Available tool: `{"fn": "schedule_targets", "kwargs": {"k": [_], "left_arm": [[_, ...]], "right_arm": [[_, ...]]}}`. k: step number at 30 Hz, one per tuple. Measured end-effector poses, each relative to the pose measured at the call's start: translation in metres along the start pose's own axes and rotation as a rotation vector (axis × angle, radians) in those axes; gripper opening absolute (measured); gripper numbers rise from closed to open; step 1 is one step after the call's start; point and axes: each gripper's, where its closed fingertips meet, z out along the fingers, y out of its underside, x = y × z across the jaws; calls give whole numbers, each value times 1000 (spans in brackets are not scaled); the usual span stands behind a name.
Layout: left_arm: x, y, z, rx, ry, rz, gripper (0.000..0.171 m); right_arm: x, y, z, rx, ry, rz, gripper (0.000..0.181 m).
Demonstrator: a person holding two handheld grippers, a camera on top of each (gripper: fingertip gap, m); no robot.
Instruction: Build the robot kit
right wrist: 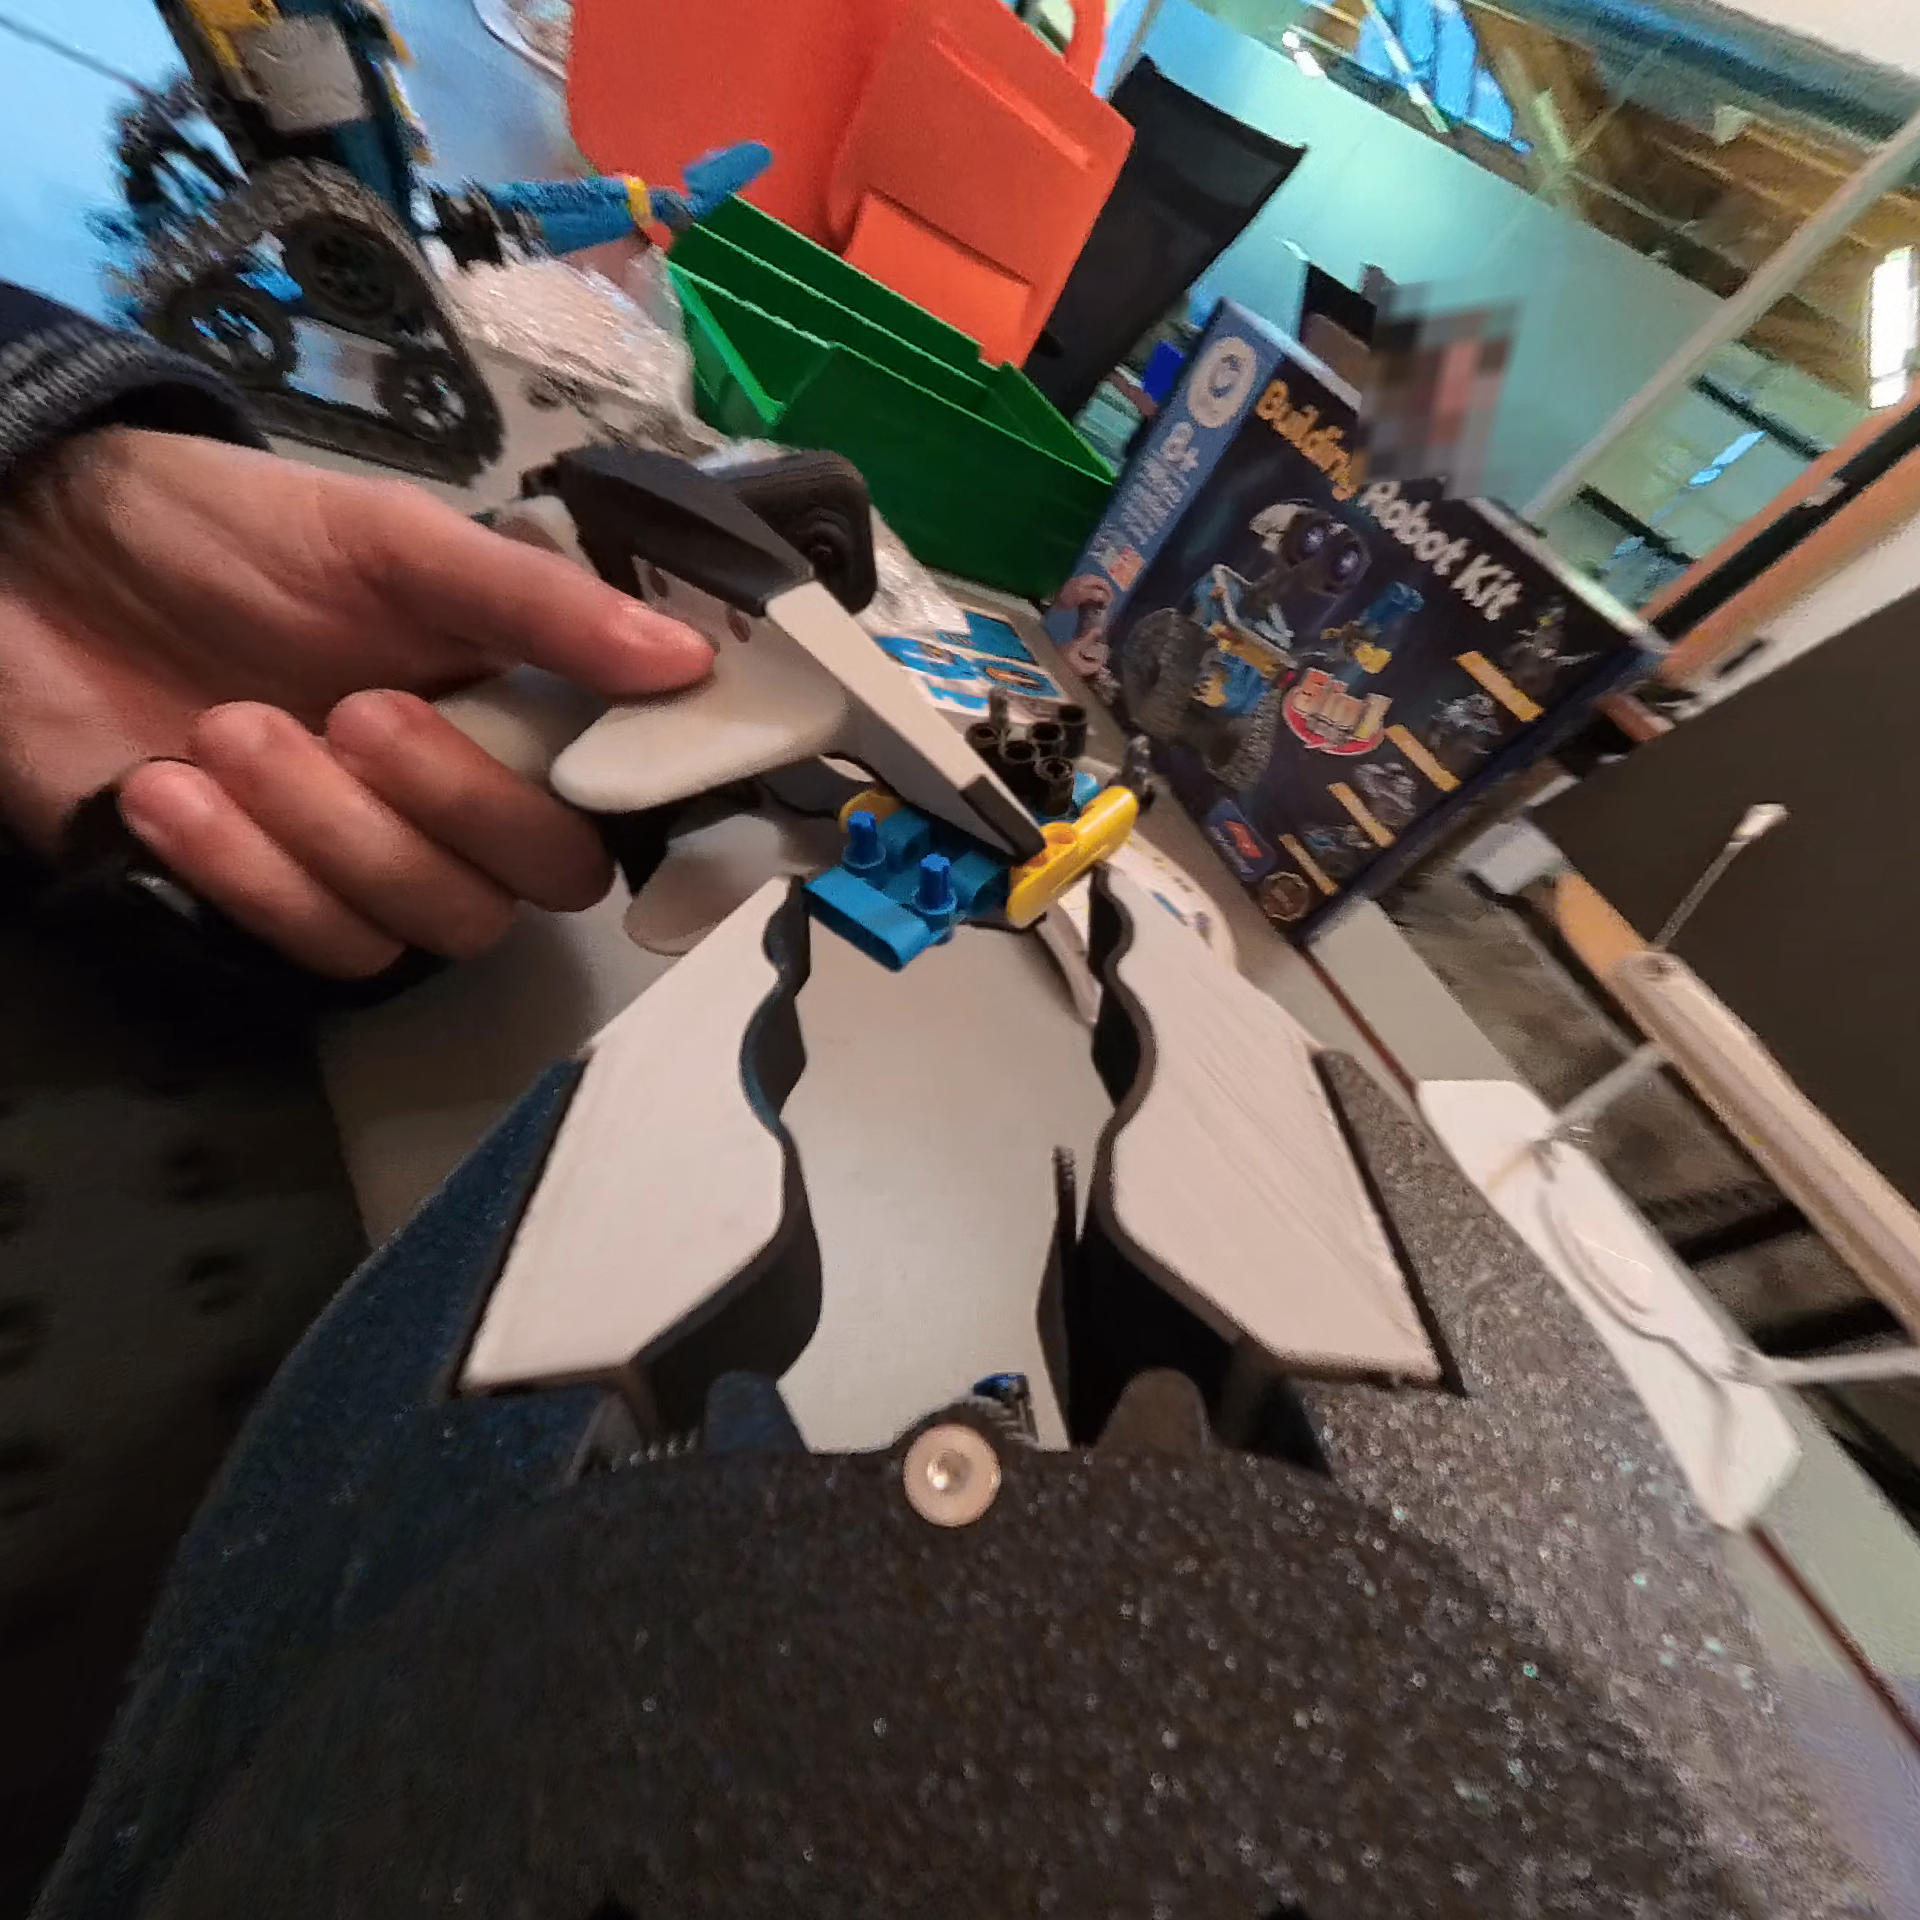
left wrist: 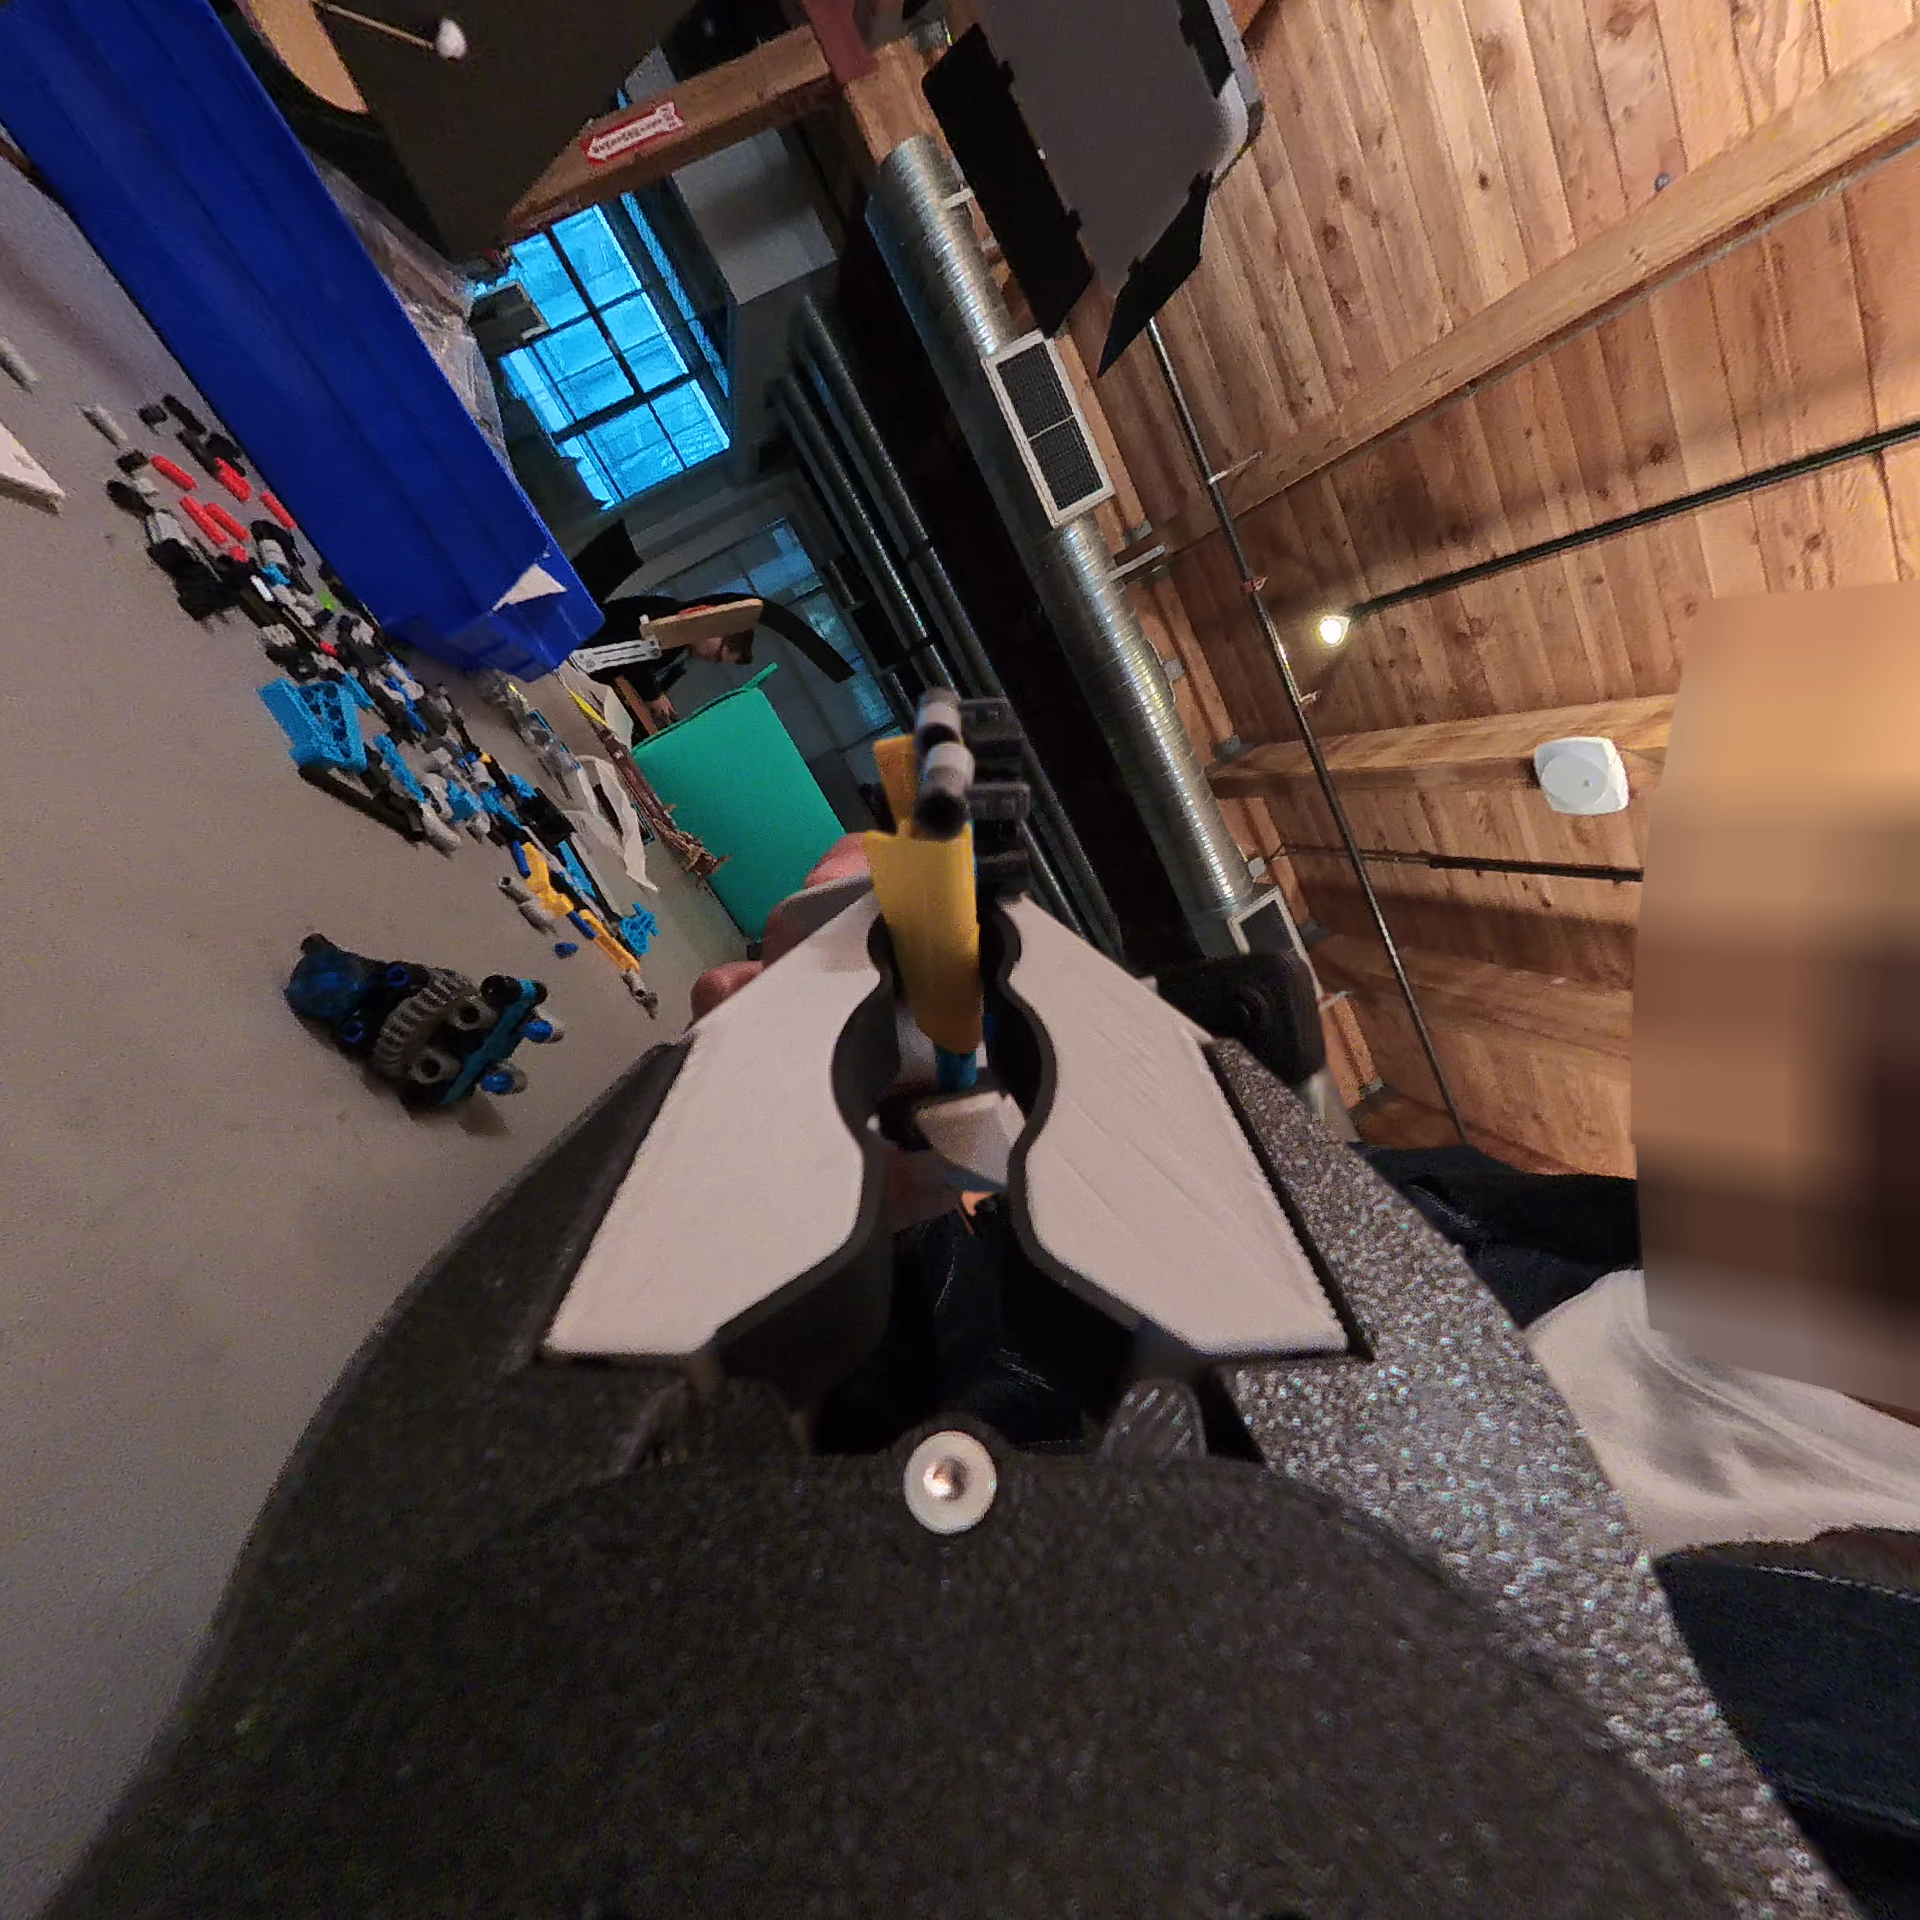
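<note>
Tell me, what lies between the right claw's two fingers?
Bare grey tabletop, in the right wrist view. The brick assembly, held by the left claw, sits just beyond the right claw.

I see the left gripper [left wrist: 932, 940] clamped on a small brick assembly [right wrist: 966, 862]: yellow beam, blue block with two pegs up, black connectors behind. It sits just ahead of the right gripper [right wrist: 948, 914], whose jaws stand apart.

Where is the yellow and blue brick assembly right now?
The yellow and blue brick assembly is clamped in the left tongs, held just ahead of the open right tongs, with the kit box behind it.
</note>
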Motion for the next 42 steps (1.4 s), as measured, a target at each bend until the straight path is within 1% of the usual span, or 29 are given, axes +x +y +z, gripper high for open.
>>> {"fn": "schedule_targets", "kwargs": {"k": [2, 3, 5, 8, 9, 10, 11, 13, 14, 16, 17, 18, 21, 23, 27, 32, 34, 36, 38, 41, 42], "left_arm": [[4, 1, 1, -7, 12, 25, 11], [3, 1, 2, -4, 7, 25, 11], [-1, -1, 2, 11, -15, 20, 9], [-6, -8, -3, 49, -68, 56, 8], [-9, -12, -6, 73, -98, 80, 8], [-9, -15, -8, 90, -107, 89, 8], [-8, -16, -9, 99, -98, 83, 8], [-8, -13, -6, 88, -78, 53, 8], [-8, -10, -4, 77, -74, 44, 8], [-5, -6, 0, 72, -50, 38, 8], [-2, -6, 2, 80, -36, 33, 8], [-3, -6, 3, 96, -36, 20, 8], [-2, -4, 5, 109, -13, -4, 8], [0, -3, 7, 100, -12, 10, 8], [-4, -6, 5, 117, -22, -14, 27], [-4, -6, 5, 117, -18, -19, 27], [-5, -6, 5, 118, -18, -28, 32], [-8, -7, 4, 125, -30, -39, 33], [-8, -8, 3, 130, -33, -38, 33], [-11, -9, 1, 148, -45, -41, 26], [-12, -10, 0, 150, -39, -56, 26]], "right_arm": [[-2, -5, -5, 70, -85, 97, 45], [-1, -5, -6, 80, -98, 119, 43], [0, 0, -4, 55, -71, 75, 42], [3, 3, -1, 27, 19, 13, 39], [3, 2, -1, 32, 39, 3, 47], [6, 0, -1, 39, 68, 4, 63], [7, -1, 1, 35, 85, 10, 71], [2, 0, 6, 22, 67, 11, 73], [4, -3, 5, 33, 91, -4, 69], [7, -8, 4, 45, 123, -11, 50], [7, -6, 6, 32, 125, 3, 46], [8, 0, 8, 0, 128, 13, 46], [9, -2, 6, 7, 132, 29, 44], [9, -3, 4, 17, 128, 40, 43], [11, -1, 5, 0, 157, 16, 43], [13, -1, 4, -4, 185, -26, 43], [18, 2, 3, -32, 237, -83, 43], [19, 4, 3, -50, 261, -111, 43], [17, 5, 4, -56, 255, -122, 43], [11, 6, 7, -75, 249, -174, 43], [10, 7, 7, -81, 256, -195, 43]]}}
